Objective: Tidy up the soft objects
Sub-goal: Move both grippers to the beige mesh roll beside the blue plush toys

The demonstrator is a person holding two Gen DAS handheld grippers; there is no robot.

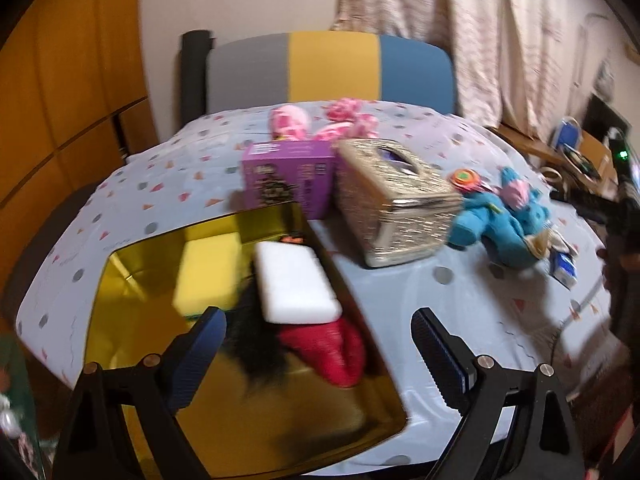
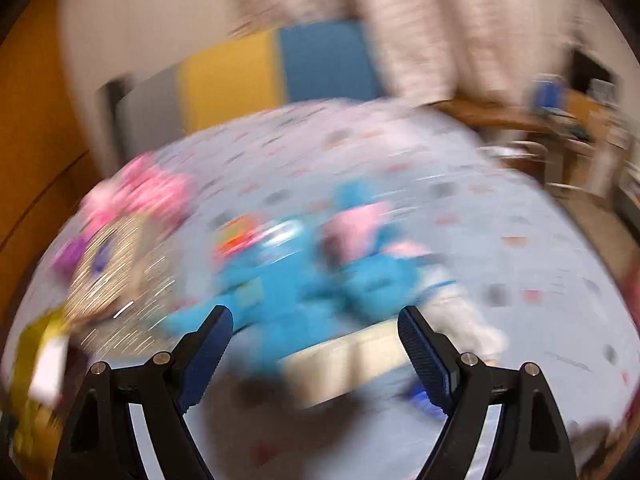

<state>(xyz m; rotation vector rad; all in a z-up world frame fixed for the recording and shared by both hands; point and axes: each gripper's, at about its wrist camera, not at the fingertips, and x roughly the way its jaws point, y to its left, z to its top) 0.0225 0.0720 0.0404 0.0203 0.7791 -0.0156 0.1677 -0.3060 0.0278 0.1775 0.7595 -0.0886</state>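
Observation:
A gold tin box (image 1: pixel 132 312) sits on the patterned tablecloth and holds a white sponge (image 1: pixel 294 284), a yellow sponge (image 1: pixel 208 276), a red soft thing (image 1: pixel 332 350) and a black furry thing (image 1: pixel 256 336). My left gripper (image 1: pixel 320 344) hovers open over the box with nothing between its fingers. A blue plush toy (image 1: pixel 496 220) with a pink part lies to the right of the woven tissue box (image 1: pixel 384 204). In the blurred right wrist view the blue plush toy (image 2: pixel 304 280) lies just beyond my open, empty right gripper (image 2: pixel 316 344). Pink plush things (image 1: pixel 320 122) lie at the far side.
A purple carton (image 1: pixel 286 178) stands beside the tissue box. A chair back (image 1: pixel 332 68) in grey, yellow and blue rises behind the table. A small blue-and-white packet (image 1: pixel 564 268) lies near the right table edge. A cluttered side desk (image 1: pixel 576 156) stands at the right.

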